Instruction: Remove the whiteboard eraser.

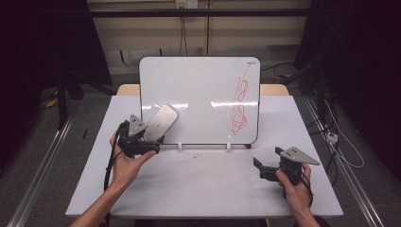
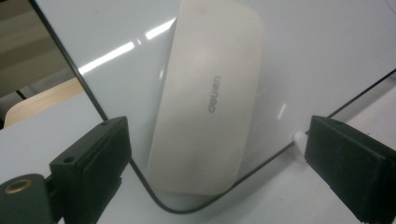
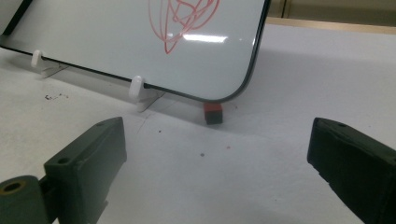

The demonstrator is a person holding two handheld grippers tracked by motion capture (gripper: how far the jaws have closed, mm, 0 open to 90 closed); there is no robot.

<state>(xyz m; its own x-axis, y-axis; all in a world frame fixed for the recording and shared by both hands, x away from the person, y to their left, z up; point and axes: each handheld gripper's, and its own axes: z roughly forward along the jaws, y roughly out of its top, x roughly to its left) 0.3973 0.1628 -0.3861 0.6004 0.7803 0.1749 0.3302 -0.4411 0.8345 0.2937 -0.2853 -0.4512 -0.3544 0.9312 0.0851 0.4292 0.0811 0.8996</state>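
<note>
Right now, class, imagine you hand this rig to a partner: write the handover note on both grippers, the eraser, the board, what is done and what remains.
Left gripper: open, at the whiteboard's lower left corner, jaws either side of the eraser, not pressing it.
Right gripper: open, empty, low over the table, right of centre.
Whiteboard: upright on its clips; the eraser lies flat against its face.
Done: nothing wiped.
Left: probably grip the eraser and wipe off the red scribble.

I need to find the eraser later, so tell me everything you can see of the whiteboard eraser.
The whiteboard eraser is a flat, pale grey oblong with rounded corners and small grey lettering on its smooth, plastic-looking back. It lies tilted against the whiteboard at its lower left corner, apparently stuck there. The left gripper is open before it, not touching.
</note>
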